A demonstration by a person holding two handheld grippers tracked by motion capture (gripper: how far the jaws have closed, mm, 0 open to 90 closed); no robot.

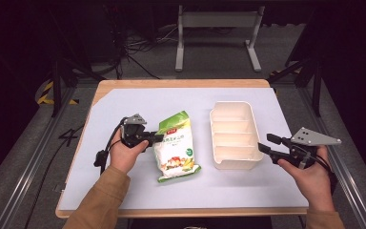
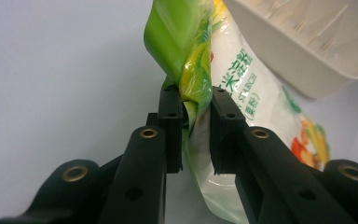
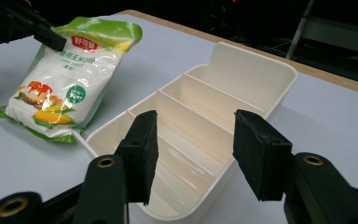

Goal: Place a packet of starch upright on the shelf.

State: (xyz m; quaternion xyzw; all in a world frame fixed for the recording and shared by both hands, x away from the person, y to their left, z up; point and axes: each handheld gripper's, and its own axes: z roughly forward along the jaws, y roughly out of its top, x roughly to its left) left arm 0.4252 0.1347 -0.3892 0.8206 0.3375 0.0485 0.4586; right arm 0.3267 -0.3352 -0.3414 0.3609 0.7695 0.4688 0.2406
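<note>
On the tabletop (image 1: 124,191), the left gripper (image 1: 153,139) pinches the green-and-white food pouch's (image 1: 175,145) edge between its fingers. The right gripper (image 1: 266,144) waits with fingers spread beside the divided white tray (image 1: 233,134); judging by this, lifting the pouch into the tray remains.

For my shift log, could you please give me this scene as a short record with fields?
surface: white mat on a wooden table
bag: green and white food pouch, lying left of the tray
tray: cream plastic tray with divided compartments, nothing visible inside
left gripper: jaws closed on the pouch's left edge
right gripper: jaws open, holding nothing, near the tray's right front corner
contact: pouch and tray apart
</note>
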